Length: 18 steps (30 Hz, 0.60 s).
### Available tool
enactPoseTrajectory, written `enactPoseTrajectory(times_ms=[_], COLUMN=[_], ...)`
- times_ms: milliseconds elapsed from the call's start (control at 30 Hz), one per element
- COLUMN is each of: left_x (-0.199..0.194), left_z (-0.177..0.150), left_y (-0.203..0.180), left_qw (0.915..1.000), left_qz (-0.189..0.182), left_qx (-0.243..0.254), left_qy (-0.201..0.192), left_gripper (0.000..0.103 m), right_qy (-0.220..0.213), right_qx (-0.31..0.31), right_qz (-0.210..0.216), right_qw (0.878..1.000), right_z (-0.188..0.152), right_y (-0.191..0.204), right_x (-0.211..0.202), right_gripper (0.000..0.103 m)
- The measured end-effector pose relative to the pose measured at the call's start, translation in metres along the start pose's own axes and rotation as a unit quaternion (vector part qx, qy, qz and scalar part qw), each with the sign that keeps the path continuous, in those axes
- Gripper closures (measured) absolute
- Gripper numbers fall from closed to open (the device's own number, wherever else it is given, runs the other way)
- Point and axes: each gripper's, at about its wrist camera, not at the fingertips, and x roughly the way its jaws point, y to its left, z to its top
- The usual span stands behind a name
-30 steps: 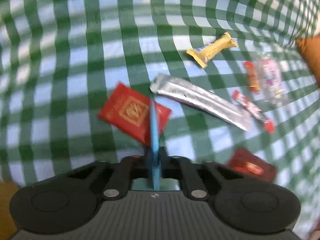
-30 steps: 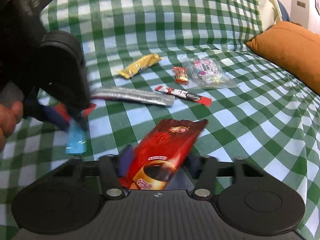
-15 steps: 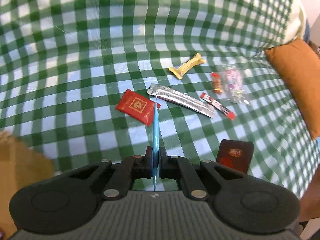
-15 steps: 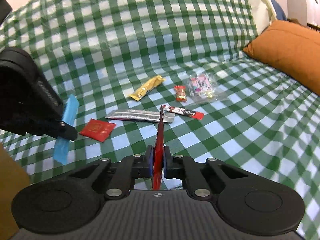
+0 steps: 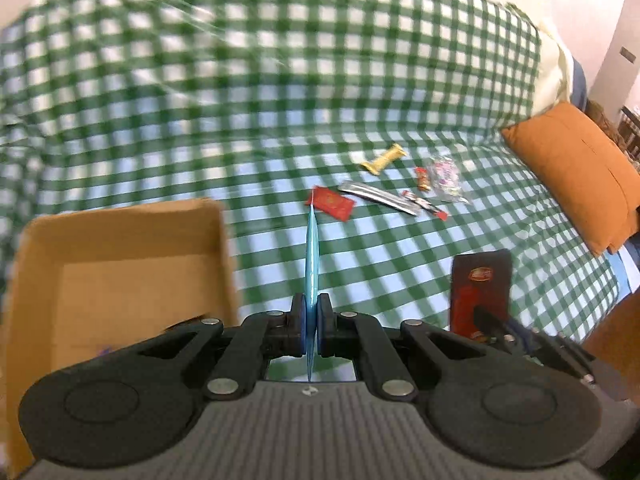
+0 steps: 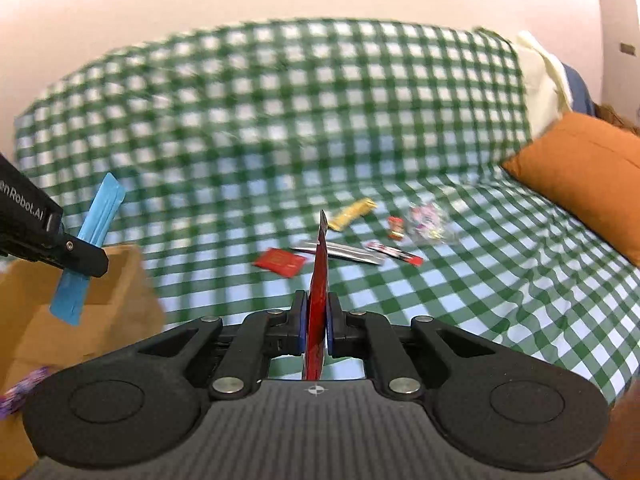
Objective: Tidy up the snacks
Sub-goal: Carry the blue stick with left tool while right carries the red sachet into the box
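Observation:
My left gripper [image 5: 311, 304] is shut on a thin blue snack packet [image 5: 311, 256], seen edge-on; the packet also shows in the right wrist view [image 6: 90, 248]. My right gripper [image 6: 316, 312] is shut on a dark red snack pouch [image 6: 319, 280], which also shows in the left wrist view [image 5: 480, 280]. Both are held in the air, off the green checked cover [image 5: 280, 120]. An open cardboard box [image 5: 120, 264] stands at the lower left, below the left gripper [image 6: 86, 258]. A red packet [image 5: 331, 203], a silver packet [image 5: 380, 197], a yellow bar [image 5: 383, 159] and small sweets [image 5: 442, 176] lie on the cover.
An orange cushion [image 5: 580, 172] lies at the right on the cover. A cream pillow [image 6: 540, 72] sits at the far right corner. A purple wrapper [image 6: 24, 390] shows inside the box [image 6: 120, 300]. A thin red-and-white stick packet [image 6: 394, 252] lies beside the silver packet.
Both grippers have lifted and pulled back from the cover with their packets. The snacks on the cover look smaller and farther. The cardboard box has come into view at the lower left.

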Motion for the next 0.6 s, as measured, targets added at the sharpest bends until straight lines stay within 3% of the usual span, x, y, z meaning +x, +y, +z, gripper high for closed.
enactPoseTrajectory(times_ms=[133, 300, 600], left_x=[-0.055, -0.11, -0.172], left_z=[-0.034, -0.082, -0.164], left_y=[0.034, 0.072, 0.118], left_qw=[0.9991, 0.9977, 0.9931], left_qz=[0.038, 0.056, 0.083], left_qx=[-0.015, -0.032, -0.073], left_qy=[-0.016, -0.022, -0.038], left_gripper=[0.098, 0.098, 0.098], right_qy=[-0.004, -0.009, 0.015], right_qx=[-0.02, -0.05, -0.11], right_qz=[0.037, 0.088, 0.164], right_qw=[0.999, 0.995, 0.98], right_z=[-0.003, -0.013, -0.045], right_y=[0.026, 0.056, 0.121], right_x=[-0.052, -0.11, -0.178], right_gripper=[0.093, 0.093, 0.093])
